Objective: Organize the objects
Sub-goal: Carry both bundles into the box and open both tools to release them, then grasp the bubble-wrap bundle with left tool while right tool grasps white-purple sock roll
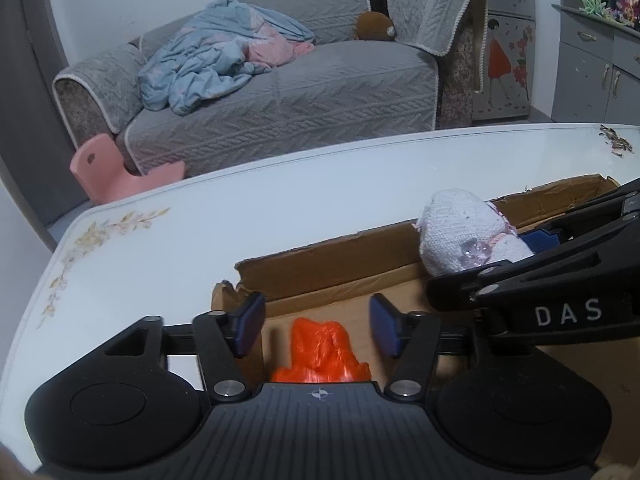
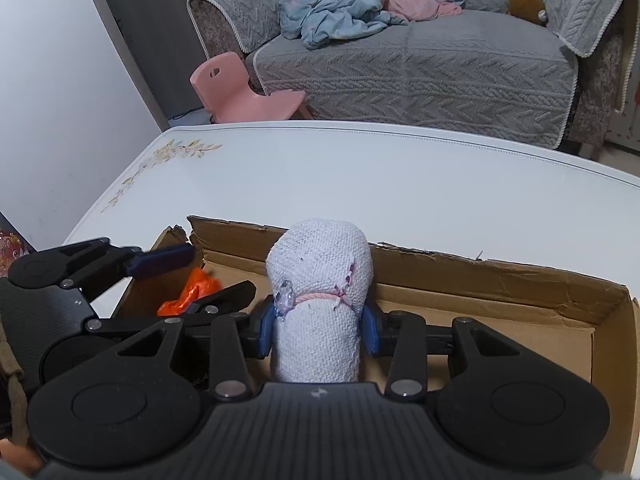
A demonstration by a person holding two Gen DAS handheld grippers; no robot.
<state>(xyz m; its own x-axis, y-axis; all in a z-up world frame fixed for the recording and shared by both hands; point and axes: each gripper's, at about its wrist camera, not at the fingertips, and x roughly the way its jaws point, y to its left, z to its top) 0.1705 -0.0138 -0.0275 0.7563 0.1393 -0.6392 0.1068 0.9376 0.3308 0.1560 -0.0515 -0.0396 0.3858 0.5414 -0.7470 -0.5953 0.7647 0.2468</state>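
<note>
Behind the white desk (image 1: 248, 216): a grey sofa (image 1: 280, 92) with a rumpled blue blanket (image 1: 208, 60), a pink chair (image 1: 104, 168) on the floor. Nearer, on the desk, an open cardboard box (image 1: 328, 256) with torn edges. Seen from the left wrist: left gripper (image 1: 318, 326) poised over the near left corner of the box, fingers (image 1: 250, 322) standing well apart, pressing on nothing. Orange plastic bag (image 1: 320, 352) lying crumpled on the box floor between and below them, apparently let go and delivered. To the right, the right gripper (image 1: 532, 240) reaching in with a white knitted bundle (image 1: 460, 228).

Seen from the right wrist: right gripper (image 2: 320, 324) pinching the white knitted bundle at its waist, both blue fingers (image 2: 266, 326) pressed into the cloth, narrow gap, firm hold. Bundle upright, pink cord and a clear bead around it, hanging over the middle of the box, whether touching the floor of it could not be told. Orange bag visible at left, under the open left gripper (image 2: 196, 276).

Step in hand, by judgement: putting things into the box, one piece dropped, the second about to be. Next move called for: lowering the bundle onto the box floor clear of the orange bag, then spreading the right fingers; lifting the left gripper straight out without snagging the plastic.
</note>
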